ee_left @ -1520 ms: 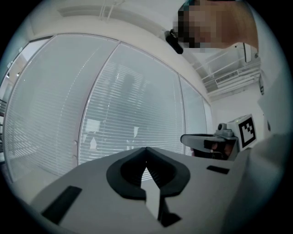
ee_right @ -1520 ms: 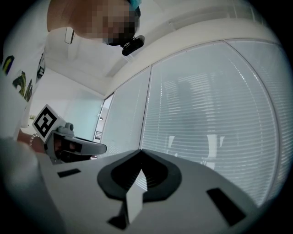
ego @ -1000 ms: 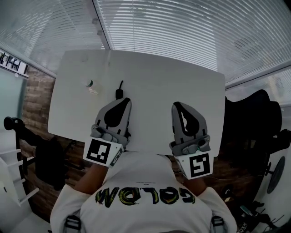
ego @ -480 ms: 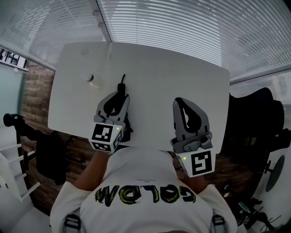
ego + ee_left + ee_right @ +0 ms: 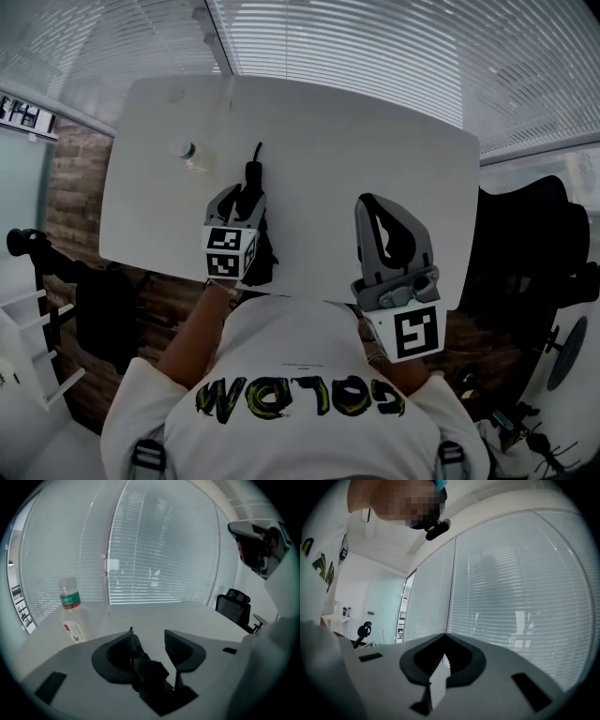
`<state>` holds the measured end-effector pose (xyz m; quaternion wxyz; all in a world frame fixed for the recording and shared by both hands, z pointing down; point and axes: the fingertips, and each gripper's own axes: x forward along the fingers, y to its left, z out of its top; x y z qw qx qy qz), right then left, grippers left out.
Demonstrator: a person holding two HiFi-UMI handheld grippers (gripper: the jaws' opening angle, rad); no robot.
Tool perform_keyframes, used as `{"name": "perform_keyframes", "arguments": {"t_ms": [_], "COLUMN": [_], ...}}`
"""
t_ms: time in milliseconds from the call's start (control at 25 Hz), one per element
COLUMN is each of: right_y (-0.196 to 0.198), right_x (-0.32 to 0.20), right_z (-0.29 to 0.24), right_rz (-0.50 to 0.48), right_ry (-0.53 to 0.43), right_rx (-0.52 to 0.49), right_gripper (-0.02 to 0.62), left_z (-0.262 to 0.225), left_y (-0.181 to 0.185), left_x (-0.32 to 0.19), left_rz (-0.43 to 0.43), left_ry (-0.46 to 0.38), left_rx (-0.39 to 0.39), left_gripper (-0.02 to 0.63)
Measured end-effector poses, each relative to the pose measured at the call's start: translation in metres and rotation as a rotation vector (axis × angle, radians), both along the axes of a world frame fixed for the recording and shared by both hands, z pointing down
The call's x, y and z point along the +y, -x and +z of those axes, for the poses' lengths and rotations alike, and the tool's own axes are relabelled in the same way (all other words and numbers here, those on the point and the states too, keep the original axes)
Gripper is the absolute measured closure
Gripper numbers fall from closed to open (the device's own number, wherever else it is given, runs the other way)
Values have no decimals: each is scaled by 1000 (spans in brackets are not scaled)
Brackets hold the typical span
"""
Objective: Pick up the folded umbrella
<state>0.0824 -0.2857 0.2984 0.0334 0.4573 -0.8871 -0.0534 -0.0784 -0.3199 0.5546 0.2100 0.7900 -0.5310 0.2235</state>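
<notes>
The folded black umbrella (image 5: pixel 253 174) lies lengthwise on the white table (image 5: pixel 375 141), left of centre, its thin strap pointing to the far side. My left gripper (image 5: pixel 246 191) is down over it, tilted downward. In the left gripper view the jaws are opening, and the umbrella's dark folds (image 5: pixel 146 668) lie between them, close against the left jaw; the left gripper (image 5: pixel 148 633) is not clamped on it. My right gripper (image 5: pixel 382 217) hovers over the table's near right part, shut and empty. In its own view the right gripper (image 5: pixel 444 635) points level at the blinds.
A clear plastic bottle (image 5: pixel 191 156) with a green band (image 5: pixel 71 613) lies or stands just left of the umbrella. A black office chair (image 5: pixel 531 251) is off the table's right end. Window blinds run behind the far edge. A brick wall drops away at the left.
My left gripper has sunk from above the near edge down onto the umbrella, and its jaws have parted. The right gripper has hardly moved.
</notes>
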Motion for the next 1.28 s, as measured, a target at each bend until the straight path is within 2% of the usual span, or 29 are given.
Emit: {"name": "perform_keyframes", "arguments": {"t_ms": [120, 320, 520, 760, 920, 1080, 1280], "right_y": [2, 4, 5, 4, 3, 3, 2], "right_x": [2, 6, 6, 4, -1, -2, -3], "right_z": [4, 7, 10, 12, 12, 11, 14], "right_rz": [-1, -2, -3, -6, -8, -9, -10], "right_ry": [7, 14, 25, 27, 29, 26, 35], "right_rx": [4, 5, 8, 9, 6, 0, -3], "right_gripper": [583, 583, 584, 584, 583, 584, 583], "left_z": [33, 70, 84, 103, 113, 120, 123], "left_y": [5, 8, 12, 6, 1, -3, -8], "left_x": [3, 9, 8, 8, 6, 7, 8], "left_rz": [3, 9, -9, -13, 18, 42, 67], "left_ry": [75, 171, 216, 325, 393, 425, 428], "left_rx": [-38, -58, -66, -4, 17, 27, -15], "left_gripper": [360, 334, 305, 285, 278, 275, 294]}}
